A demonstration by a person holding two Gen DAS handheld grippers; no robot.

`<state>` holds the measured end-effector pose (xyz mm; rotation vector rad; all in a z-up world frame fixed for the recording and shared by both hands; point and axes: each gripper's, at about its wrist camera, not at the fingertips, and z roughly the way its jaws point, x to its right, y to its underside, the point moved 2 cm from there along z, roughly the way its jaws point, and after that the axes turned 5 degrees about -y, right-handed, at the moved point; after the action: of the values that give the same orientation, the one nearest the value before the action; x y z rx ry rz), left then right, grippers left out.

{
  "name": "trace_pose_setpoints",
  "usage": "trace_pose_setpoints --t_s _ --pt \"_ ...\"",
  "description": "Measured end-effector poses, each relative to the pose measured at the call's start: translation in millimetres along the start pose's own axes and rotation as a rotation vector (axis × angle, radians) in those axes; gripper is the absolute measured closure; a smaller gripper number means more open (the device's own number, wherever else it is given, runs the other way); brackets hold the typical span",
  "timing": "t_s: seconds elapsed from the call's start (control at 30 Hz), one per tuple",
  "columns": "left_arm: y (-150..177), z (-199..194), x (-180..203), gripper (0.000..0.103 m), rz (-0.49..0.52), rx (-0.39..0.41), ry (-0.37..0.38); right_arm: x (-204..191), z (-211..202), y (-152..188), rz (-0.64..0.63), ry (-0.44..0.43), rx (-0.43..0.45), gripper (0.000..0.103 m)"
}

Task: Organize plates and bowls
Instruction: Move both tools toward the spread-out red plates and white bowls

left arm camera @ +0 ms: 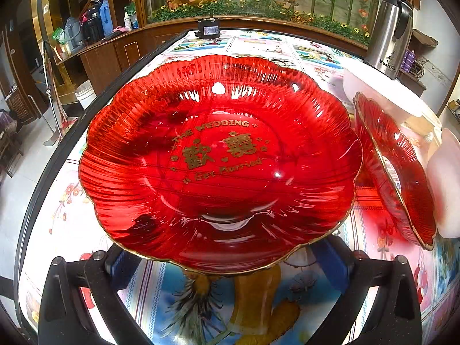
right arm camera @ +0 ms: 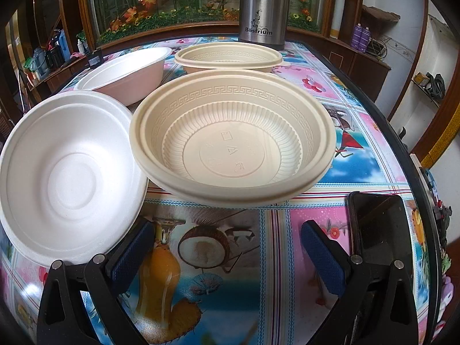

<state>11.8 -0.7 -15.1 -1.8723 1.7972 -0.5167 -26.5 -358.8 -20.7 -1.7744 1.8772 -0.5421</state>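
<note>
Tableware on the patterned table point(right arm camera: 276, 230), as my two wrist cameras show it. Item one: a red scalloped plate point(left arm camera: 218, 158) with gold lettering, directly ahead of my left gripper point(left arm camera: 230, 261); its near rim sits over the gap between the blue pads point(left arm camera: 126, 267), which stand wide apart, so I log that gripper as released. Item two: a second red plate point(left arm camera: 399, 172), tilted on edge just right of the first, leaning toward white bowls behind it. Item three: a cream ribbed bowl point(right arm camera: 233, 141) ahead of my right gripper point(right arm camera: 230, 258), whose fingers are spread and grasp nothing. Item four: a white foam bowl point(right arm camera: 69, 178), tilted, touching the cream bowl's left side. Item five: another white bowl point(right arm camera: 126, 72) behind it. Item six: a second cream bowl point(right arm camera: 230, 56) toward the table's far edge. Also present: a steel thermos point(right arm camera: 264, 8) at the far edge and a dark phone point(right arm camera: 376, 224) near the right edge.
</note>
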Motion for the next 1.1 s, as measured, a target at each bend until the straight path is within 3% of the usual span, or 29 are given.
trace_pose_setpoints --t_s 0.53,0.7,0.97,1.1 --pt "2.2 -2.7 -4.6 0.000 -0.007 -0.020 -0.006 -0.7 0.1 1.1 -0.008 -0.002 -0.004 0.001" --pt "4.6 -9.6 2.7 0.000 0.017 -0.039 -0.014 -0.3 -4.1 5.2 -0.058 -0.043 -0.055 0.001" --pt "10.1 -62.9 20.0 0.000 0.074 0.059 -0.059 -4.5 -15.7 19.1 -0.085 -0.076 -0.186 0.001" --pt "4.2 -97.5 27.7 0.000 0.089 0.110 -0.068 -11.8 -41.3 22.3 -0.140 -0.109 -0.167 0.001"
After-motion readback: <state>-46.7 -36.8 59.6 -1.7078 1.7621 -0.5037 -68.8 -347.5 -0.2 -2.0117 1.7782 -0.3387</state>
